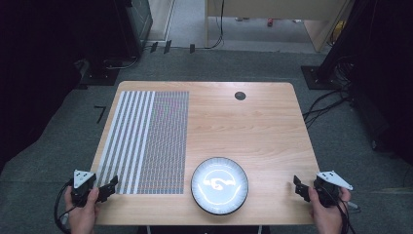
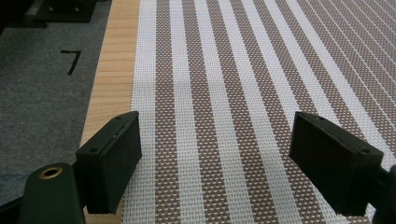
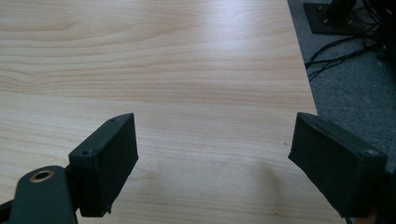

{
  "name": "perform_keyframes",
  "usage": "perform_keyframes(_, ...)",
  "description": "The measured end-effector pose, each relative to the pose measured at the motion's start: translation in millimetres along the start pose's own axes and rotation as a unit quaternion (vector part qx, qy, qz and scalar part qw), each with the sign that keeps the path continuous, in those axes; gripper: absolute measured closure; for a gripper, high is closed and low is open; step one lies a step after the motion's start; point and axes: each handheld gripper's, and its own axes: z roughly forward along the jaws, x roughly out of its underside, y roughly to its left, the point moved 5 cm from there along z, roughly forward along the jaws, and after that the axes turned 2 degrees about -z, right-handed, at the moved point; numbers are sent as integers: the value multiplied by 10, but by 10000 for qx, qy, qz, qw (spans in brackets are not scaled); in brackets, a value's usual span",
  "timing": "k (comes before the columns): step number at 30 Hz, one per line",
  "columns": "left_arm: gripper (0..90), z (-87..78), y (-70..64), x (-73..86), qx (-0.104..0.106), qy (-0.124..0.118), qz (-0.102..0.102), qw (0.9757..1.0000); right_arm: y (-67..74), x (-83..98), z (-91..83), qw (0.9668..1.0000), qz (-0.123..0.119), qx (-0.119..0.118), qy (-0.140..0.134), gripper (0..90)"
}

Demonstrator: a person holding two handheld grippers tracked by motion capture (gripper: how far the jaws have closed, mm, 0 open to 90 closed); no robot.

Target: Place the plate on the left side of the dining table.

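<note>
Nothing started: both grippers idle at the near edge, jaws wide and empty.

Left gripper [image 1: 108, 187] hovers over the near-left corner of the striped placemat [image 1: 146, 141], jaws spread wide with only mat weave between them in the left gripper view [image 2: 219, 154]. Right gripper [image 1: 301, 187] sits at the near-right corner of the tabletop [image 1: 253, 122], jaws equally wide over bare wood [image 3: 215, 158]. The plate [image 1: 219, 185] rests on bare wood near the near edge, just beside the mat's right border, not on it. The plate holds nothing; the pale marks on it look like glare or glaze pattern, can't tell which. Judgement: all handling still to do; likely plate onto mat, closer to the left gripper.
</note>
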Motion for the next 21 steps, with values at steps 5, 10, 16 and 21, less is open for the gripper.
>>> perform_keyframes(5, 169, -8, -9, -6, -22, -2, 8, 10000, 83, -35, -40, 10000, -38, -59, -69, 148)
perform_keyframes(10, 169, -15, -18, -10, -27, -15, 6, 10000, 148, -65, -70, 9998, -65, -109, -129, 147)
perform_keyframes(16, 169, -26, -40, -18, -20, -31, 38, 10000, 204, -89, -97, 9997, -70, -145, -171, 147)
perform_keyframes(21, 169, -34, -76, -26, 2, -54, 93, 9999, 288, -111, -122, 9995, -123, -186, -204, 147)
